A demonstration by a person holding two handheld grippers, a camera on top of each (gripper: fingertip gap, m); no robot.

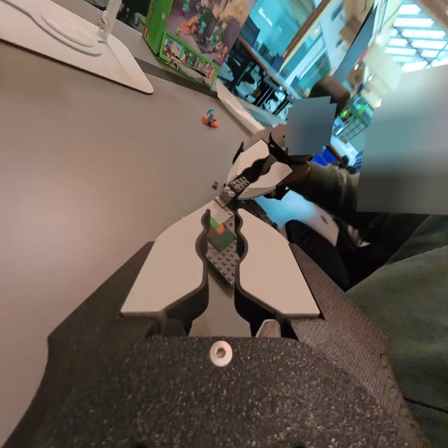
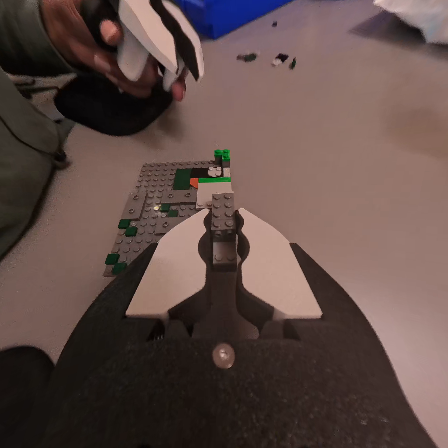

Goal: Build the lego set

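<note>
A dark grey baseplate (image 2: 150, 179) lies flat on the grey table. It carries dark green tiles, a white tile (image 2: 213, 189), an orange piece and a small bright green stack (image 2: 221, 155) at its far right corner. My right gripper (image 2: 222, 212) is shut on a dark grey two-stud-wide brick assembly (image 2: 222, 203). It holds the assembly low over the plate's right edge, its front end over the white tile. My left gripper (image 1: 222, 214) is slightly open and empty, hovering above the plate (image 1: 224, 261). It also shows in the right wrist view (image 2: 184, 81), held in a hand at the top left.
A green set box (image 1: 184, 41) and a white board (image 1: 72, 43) stand at the far side. A small orange figure (image 1: 209, 120) sits on the table. Loose small pieces (image 2: 278, 58), a blue bin (image 2: 230, 14) and a white bag (image 2: 412, 21) lie beyond the plate. The left gripper's tips are roughly 12 centimeters from the right gripper's.
</note>
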